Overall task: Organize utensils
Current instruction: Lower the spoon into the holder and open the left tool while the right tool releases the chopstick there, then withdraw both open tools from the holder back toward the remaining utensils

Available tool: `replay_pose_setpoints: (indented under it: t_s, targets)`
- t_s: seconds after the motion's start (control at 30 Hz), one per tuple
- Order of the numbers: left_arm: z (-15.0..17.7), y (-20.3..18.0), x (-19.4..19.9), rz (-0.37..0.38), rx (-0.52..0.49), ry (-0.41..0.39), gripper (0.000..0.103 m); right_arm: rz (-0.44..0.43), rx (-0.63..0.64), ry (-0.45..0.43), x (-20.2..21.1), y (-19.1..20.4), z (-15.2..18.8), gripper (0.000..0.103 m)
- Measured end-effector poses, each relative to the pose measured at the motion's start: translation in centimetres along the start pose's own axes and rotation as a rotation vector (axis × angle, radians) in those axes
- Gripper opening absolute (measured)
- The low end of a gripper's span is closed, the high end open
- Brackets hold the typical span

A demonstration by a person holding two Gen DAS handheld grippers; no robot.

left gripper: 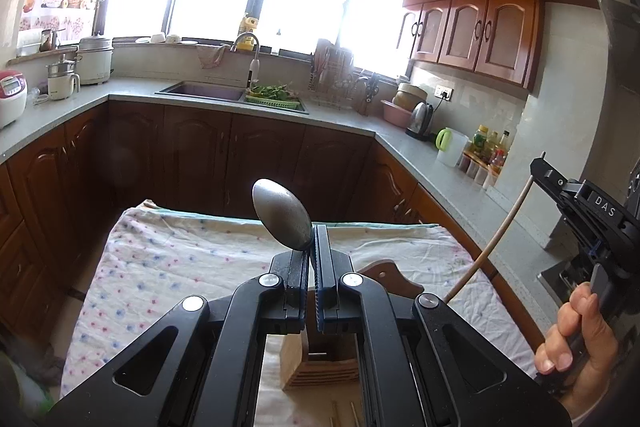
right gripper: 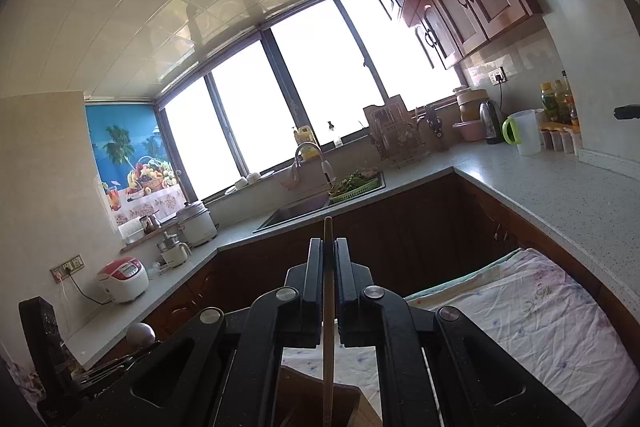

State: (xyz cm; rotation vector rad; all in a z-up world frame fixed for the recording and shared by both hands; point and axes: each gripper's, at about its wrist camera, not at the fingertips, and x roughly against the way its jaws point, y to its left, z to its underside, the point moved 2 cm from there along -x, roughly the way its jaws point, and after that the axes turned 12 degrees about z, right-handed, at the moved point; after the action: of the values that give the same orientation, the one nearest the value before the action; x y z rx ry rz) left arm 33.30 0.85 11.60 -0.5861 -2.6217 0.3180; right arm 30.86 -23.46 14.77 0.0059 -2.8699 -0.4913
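Sunlit windows and wooden cabinets ring a grey L-shaped kitchen worktop, and in front stands a counter point(left gripper: 168, 267) draped in a floral cloth. Much is hidden: the left claw point(left gripper: 311, 247) covers most of the wooden utensil holder point(left gripper: 316, 367) beneath it, and only the holder's slotted lower part shows between the arms. That claw is clamped on a metal spoon point(left gripper: 282, 215), whose dull grey bowl stands upright above the fingertips; its handle is out of sight. The right claw point(right gripper: 329, 259) is closed on a pale wooden chopstick point(right gripper: 328, 307), which slants down toward the holder with its lower end cut off. Two more stick tips point(left gripper: 344, 415) peek at the frame's bottom edge. Bare cloth stretches to the counter's far edge.
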Motion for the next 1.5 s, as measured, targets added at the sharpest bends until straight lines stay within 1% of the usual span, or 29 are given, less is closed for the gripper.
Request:
replay_pose_setpoints:
  t_s: [0.17,0.33,0.5,0.57,0.7,1.0,1.1,1.2,1.23,1.27,1.3,1.33,1.37,1.4,1.43,1.47,1.5]
  targets:
    - [2.2,0.1,-2.7,-0.018,-0.007,0.048,0.002,0.021,0.046,0.014,-1.5,0.6,3.1,0.005]
    - [3.8,0.4,-4.2,-0.028,0.007,0.086,0.002,0.034,0.038,0.043,-2.5,0.0,5.5,0.005]
    - [4.9,0.6,-5.1,-0.031,0.016,0.118,0.002,0.041,0.031,0.087,-3.3,-0.5,7.2,0.005]
    - [5.3,0.8,-5.5,-0.032,0.019,0.133,0.002,0.045,0.022,0.089,-3.3,-0.9,7.4,0.005]
    - [6.0,1.0,-5.9,-0.014,0.037,0.157,0.002,0.041,0.001,0.122,-3.7,-1.4,7.3,0.005]
    - [6.0,0.7,-6.1,-0.022,0.033,0.163,0.002,0.04,-0.003,0.159,-4.0,-1.8,7.4,0.006]
    - [6.0,0.7,-6.1,-0.025,0.029,0.166,0.002,0.039,0.0,0.166,-4.2,-1.8,7.4,0.01]
    - [6.0,0.7,-6.0,-0.035,0.02,0.173,0.002,0.039,-0.005,0.173,-4.1,-1.9,7.5,0.011]
    - [5.9,0.7,-6.0,-0.037,0.019,0.176,0.004,0.042,-0.007,0.179,-4.1,-1.8,7.5,0.013]
    - [5.9,0.7,-6.0,-0.034,0.021,0.179,0.008,0.039,-0.01,0.187,-4.1,-1.9,7.6,0.015]
    - [5.9,0.7,-5.8,-0.032,0.025,0.179,0.012,0.035,-0.016,0.195,-4.1,-2.0,7.6,0.025]
    - [5.8,0.7,-5.6,-0.035,0.027,0.175,0.024,0.03,-0.025,0.199,-4.0,-2.1,7.6,0.046]
    - [5.8,0.6,-5.4,-0.041,0.027,0.166,0.037,0.026,-0.036,0.198,-3.8,-2.3,7.6,0.058]
    - [5.7,0.6,-5.1,-0.048,0.026,0.155,0.042,0.025,-0.048,0.188,-3.4,-2.6,7.5,0.071]
    - [5.6,0.6,-4.9,-0.052,0.026,0.147,0.047,0.023,-0.057,0.181,-3.1,-2.8,7.3,0.074]
    - [5.6,0.6,-4.7,-0.05,0.028,0.147,0.048,0.02,-0.065,0.181,-2.8,-3.0,7.2,0.075]
    - [5.6,0.6,-4.6,-0.046,0.031,0.148,0.049,0.013,-0.075,0.184,-2.6,-3.2,7.0,0.081]
